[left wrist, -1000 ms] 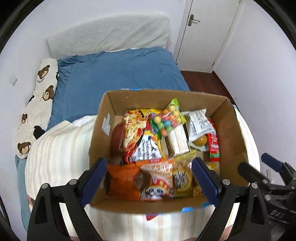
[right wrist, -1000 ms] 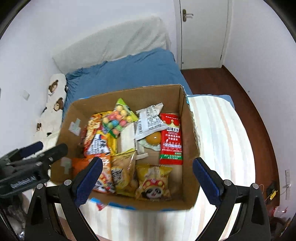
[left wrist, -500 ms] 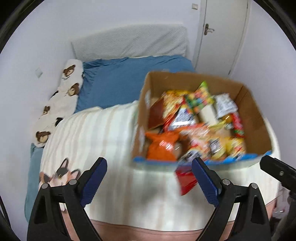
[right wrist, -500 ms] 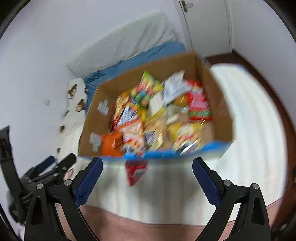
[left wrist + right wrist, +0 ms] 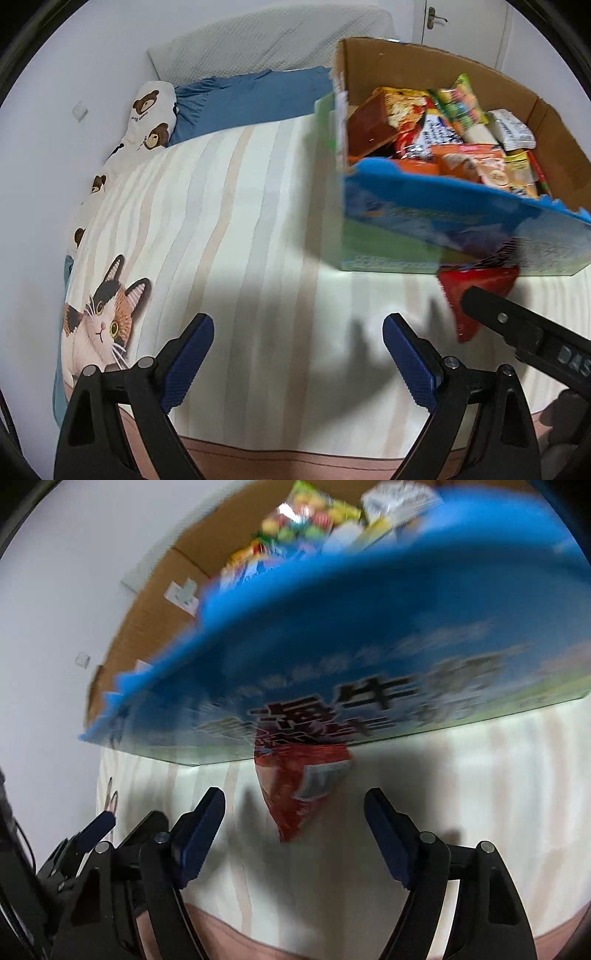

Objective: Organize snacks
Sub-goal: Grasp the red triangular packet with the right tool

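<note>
Both pairs of blue-padded fingers stand spread wide with nothing between them: the left gripper (image 5: 298,349) hangs over the striped blanket (image 5: 240,229), and the right gripper (image 5: 294,823) is released just short of a red snack packet (image 5: 301,790). That packet lies on the blanket against the near wall of the cardboard box (image 5: 461,229), its upper edge tucked under the box's blue printed front, its lower tip pointing toward the right gripper's open gap. From the left wrist view the same red packet shows at the right, partly behind the right gripper's black frame. The box sits on the bed to the right and is filled with snack packets (image 5: 454,140), orange, yellow and green among them; the right wrist view is blurred, so the print on the box front reads only as large dark characters. A cat picture (image 5: 99,317) marks the blanket's near left, with a bear-print pillow (image 5: 147,122) and blue sheet (image 5: 255,96) beyond.
</note>
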{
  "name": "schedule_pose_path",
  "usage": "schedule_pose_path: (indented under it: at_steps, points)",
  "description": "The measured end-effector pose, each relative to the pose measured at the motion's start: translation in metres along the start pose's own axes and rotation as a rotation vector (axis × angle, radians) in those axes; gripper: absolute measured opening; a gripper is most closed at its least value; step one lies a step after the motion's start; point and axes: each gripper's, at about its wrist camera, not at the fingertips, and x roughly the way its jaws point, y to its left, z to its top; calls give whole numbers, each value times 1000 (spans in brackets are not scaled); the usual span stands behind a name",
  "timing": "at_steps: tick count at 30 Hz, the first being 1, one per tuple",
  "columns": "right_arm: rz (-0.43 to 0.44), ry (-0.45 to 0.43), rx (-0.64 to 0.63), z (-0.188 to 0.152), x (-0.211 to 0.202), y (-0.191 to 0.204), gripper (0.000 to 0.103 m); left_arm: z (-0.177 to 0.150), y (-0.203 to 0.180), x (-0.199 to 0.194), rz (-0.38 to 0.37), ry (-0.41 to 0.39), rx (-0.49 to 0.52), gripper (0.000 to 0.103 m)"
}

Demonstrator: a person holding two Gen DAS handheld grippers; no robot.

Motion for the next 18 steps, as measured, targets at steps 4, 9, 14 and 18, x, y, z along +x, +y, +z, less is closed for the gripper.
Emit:
schedule_pose_path:
  at_steps: [4,9,14,18]
  points:
    - [-33,-9,-9,3,12,7,54,1,10,4,7,6,-14,94]
    - [-61,-8,-49,-6,10,12,45,-1,11,-6,-10,-1,-21,94]
    - [-37,-29,-92,-22,-10,17,45,1,7,-20,-63,2,-6,103]
    - [-9,-72,-115,-34,-41,21,45,-1,-4,-44,-98,-26,1,103]
